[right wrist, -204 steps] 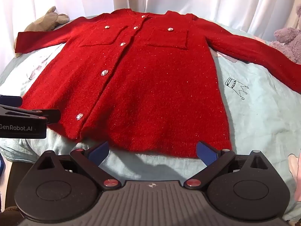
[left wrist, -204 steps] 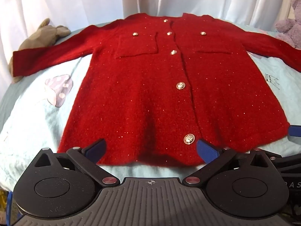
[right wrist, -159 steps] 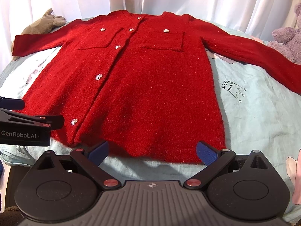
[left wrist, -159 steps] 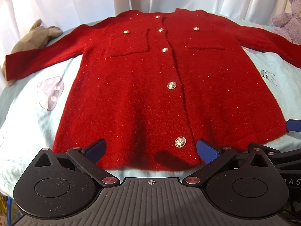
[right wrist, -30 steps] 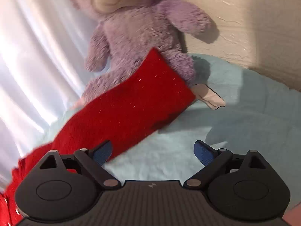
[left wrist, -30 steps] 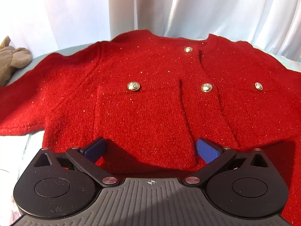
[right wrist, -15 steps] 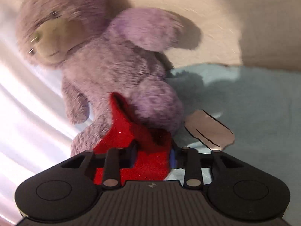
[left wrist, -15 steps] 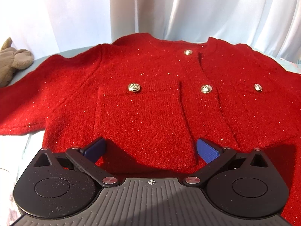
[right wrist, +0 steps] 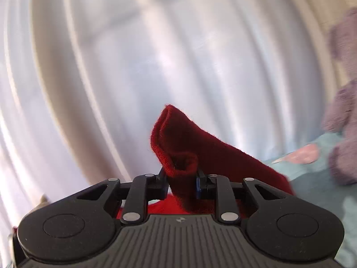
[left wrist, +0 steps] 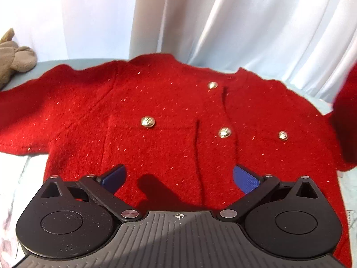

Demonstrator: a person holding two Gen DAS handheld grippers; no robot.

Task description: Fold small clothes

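Observation:
A red knitted cardigan [left wrist: 169,120] with gold buttons lies flat, front up, on a pale blue bed sheet [left wrist: 26,172]. My left gripper [left wrist: 178,176] is open and empty, low over the chest just below the left pocket. My right gripper [right wrist: 181,184] is shut on the cuff of the cardigan's right sleeve [right wrist: 178,143] and holds it lifted off the bed. That raised sleeve [left wrist: 347,116] shows blurred at the right edge of the left wrist view, over the cardigan's right shoulder.
White curtains [left wrist: 200,17] hang behind the bed. A beige soft toy [left wrist: 15,60] lies at the far left by the left sleeve. A purple plush bear [right wrist: 341,116] sits at the right on the sheet [right wrist: 321,178].
My right gripper, shut on the sleeve cuff, has lifted it and swung it left, away from the purple bear, toward the cardigan's body. The left gripper has barely moved.

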